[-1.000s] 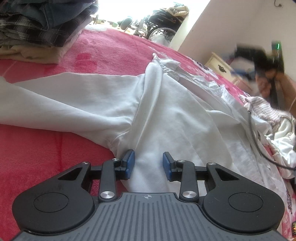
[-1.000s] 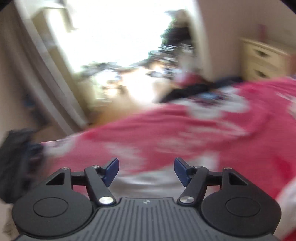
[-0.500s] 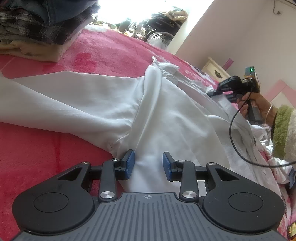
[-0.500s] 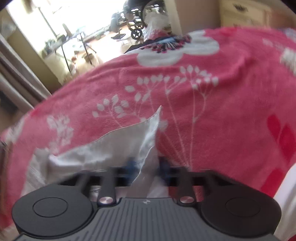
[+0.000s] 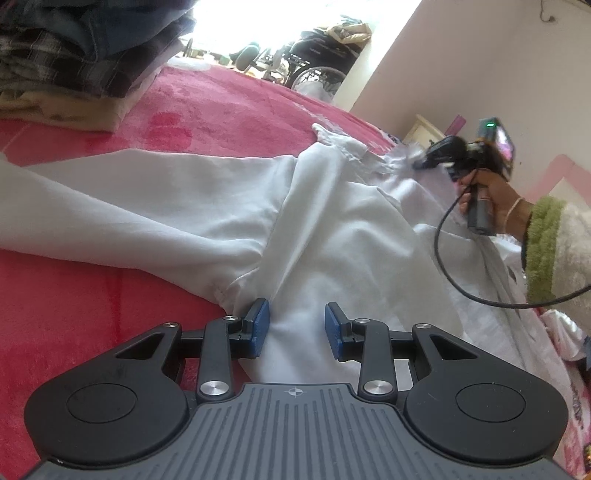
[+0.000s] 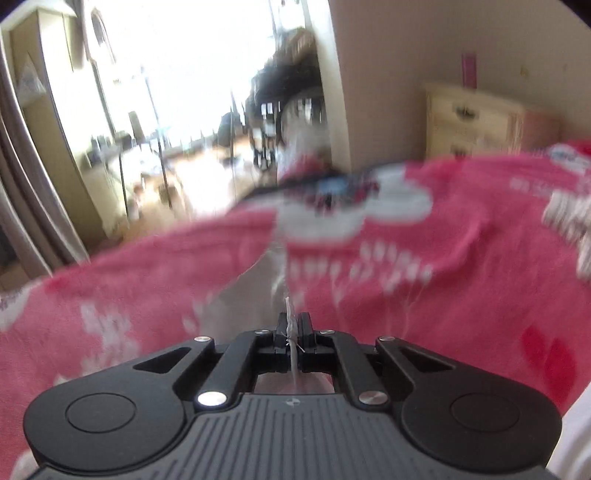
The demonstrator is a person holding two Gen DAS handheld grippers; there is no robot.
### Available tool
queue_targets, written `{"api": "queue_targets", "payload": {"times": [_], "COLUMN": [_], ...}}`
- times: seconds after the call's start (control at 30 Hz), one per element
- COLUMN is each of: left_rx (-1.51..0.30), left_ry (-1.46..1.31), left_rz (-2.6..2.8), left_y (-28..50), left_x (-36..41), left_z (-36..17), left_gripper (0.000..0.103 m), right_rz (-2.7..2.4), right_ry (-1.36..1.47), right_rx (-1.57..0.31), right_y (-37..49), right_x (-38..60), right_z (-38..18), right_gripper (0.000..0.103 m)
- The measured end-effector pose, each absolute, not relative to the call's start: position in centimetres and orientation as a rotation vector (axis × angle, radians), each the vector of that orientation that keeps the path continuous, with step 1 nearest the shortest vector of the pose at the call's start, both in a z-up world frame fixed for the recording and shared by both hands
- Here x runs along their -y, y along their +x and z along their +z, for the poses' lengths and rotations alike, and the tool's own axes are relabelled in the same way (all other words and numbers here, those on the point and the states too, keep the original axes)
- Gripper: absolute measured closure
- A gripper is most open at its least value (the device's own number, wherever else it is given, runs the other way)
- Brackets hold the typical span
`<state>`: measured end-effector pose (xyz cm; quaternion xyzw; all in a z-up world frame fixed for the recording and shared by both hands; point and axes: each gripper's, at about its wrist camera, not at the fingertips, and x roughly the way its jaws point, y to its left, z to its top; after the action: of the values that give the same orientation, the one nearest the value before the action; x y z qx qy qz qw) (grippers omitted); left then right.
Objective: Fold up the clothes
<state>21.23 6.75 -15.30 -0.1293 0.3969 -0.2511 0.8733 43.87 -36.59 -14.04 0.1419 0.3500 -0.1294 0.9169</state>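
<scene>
Bright daylight pouring in from the open doorway (image 5: 280, 33) at the back, blown out to pure white in both views. Left wrist view mostly sharp, soft shading in the folds of the white shirt (image 5: 332, 229), slight smear on the right gripper (image 5: 424, 162) far off. Right wrist view heavily motion-blurred: red blanket (image 6: 461, 258) pattern streaked, dresser (image 6: 476, 122) fuzzy, only the gripper body crisp. Strong fisheye bending toward the edges, dark vignette in the corners.
</scene>
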Motion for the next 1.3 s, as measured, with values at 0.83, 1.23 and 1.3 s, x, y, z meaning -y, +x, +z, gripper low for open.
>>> {"api": "queue_targets", "payload": {"times": [0.83,1.23,1.3], "left_rx": [-0.838,-1.0,-1.032], "left_ry": [-0.276,-0.302,-0.316], "left_rz": [-0.552,-0.865,-0.914], "left_y": [20.7,17.9,17.7], "left_x": [-6.3,-2.5,-2.1], "left_z": [-13.6,-13.4,-13.5], "left_gripper": [0.065,0.059,0.058], "right_rz": [0.044,-0.025,0.01], "right_ry": [0.579,0.294,0.239], "right_rx": [-1.065,-1.07,-1.024], "right_y": [14.3,3.1,2.2], "right_x": [26.4,19.8,17.9], "right_z": [-9.4,-11.1,-10.4], "right_gripper": [0.049,0.101,0.101]}}
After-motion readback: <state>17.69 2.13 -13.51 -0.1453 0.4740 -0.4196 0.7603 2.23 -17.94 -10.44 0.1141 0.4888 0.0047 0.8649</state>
